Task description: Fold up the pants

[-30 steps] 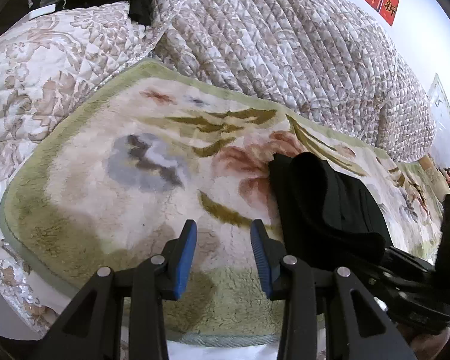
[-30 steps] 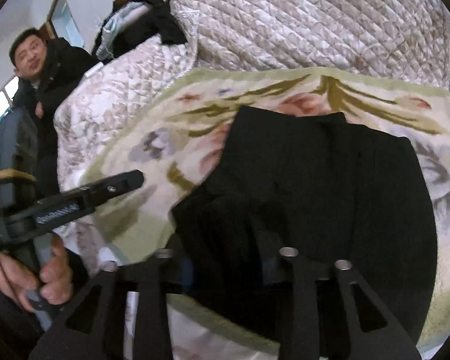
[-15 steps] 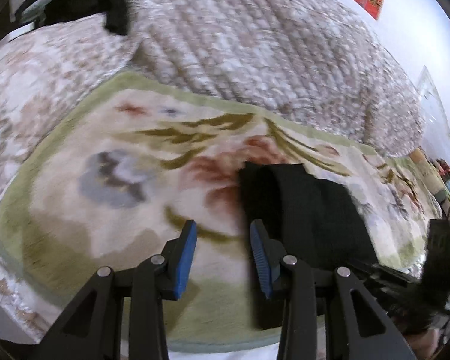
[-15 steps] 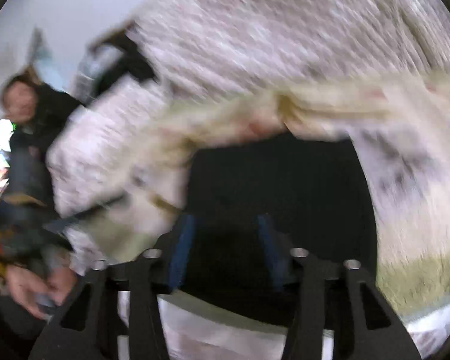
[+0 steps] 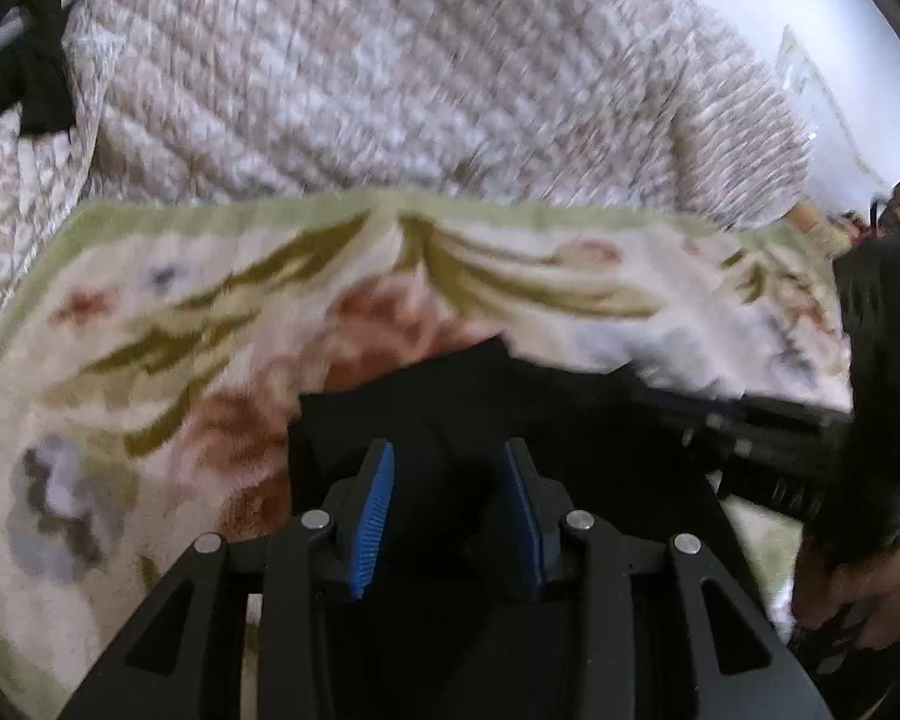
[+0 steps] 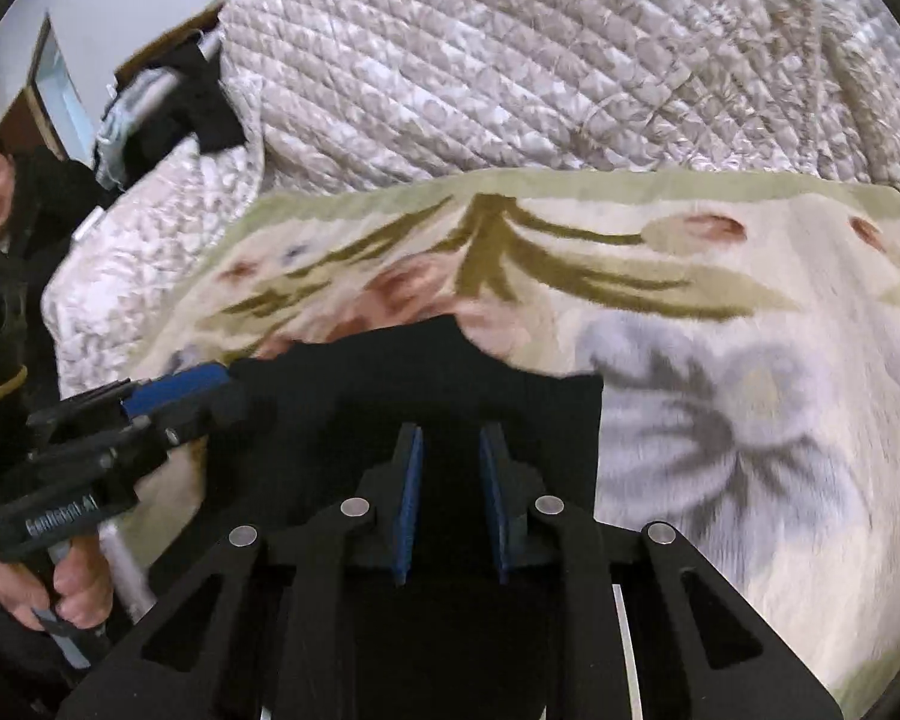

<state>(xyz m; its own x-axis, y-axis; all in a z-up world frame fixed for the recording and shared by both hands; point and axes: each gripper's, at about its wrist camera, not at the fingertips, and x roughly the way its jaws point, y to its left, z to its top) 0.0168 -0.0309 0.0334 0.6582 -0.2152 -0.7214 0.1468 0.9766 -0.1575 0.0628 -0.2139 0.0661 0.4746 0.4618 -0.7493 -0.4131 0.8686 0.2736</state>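
Two claws work at the black pants (image 6: 450, 372) on the bed. The right claw (image 6: 448, 504) has just been closing, and its blue pads (image 6: 407, 504) now stand close together with dark cloth of the pants between them; whether the pads press on the cloth cannot be told, as black fabric merges with the black frame. The left claw (image 5: 448, 510) stands partly spread, its blue pads (image 5: 373, 516) on either side of a raised fold of the same pants, and a grip there cannot be told either. In the right wrist view the left claw reaches in from the left side at the pants' left edge, held by a hand (image 6: 60, 588).

The pants lie bunched on a floral blanket (image 6: 720, 390) with a green border, near its front edge. Behind the blanket rises a quilted bedspread (image 6: 510, 72). Dark clothes (image 6: 192, 96) lie heaped at the far left of it. A person (image 6: 6, 198) in a dark jacket is at the left edge of the right wrist view.
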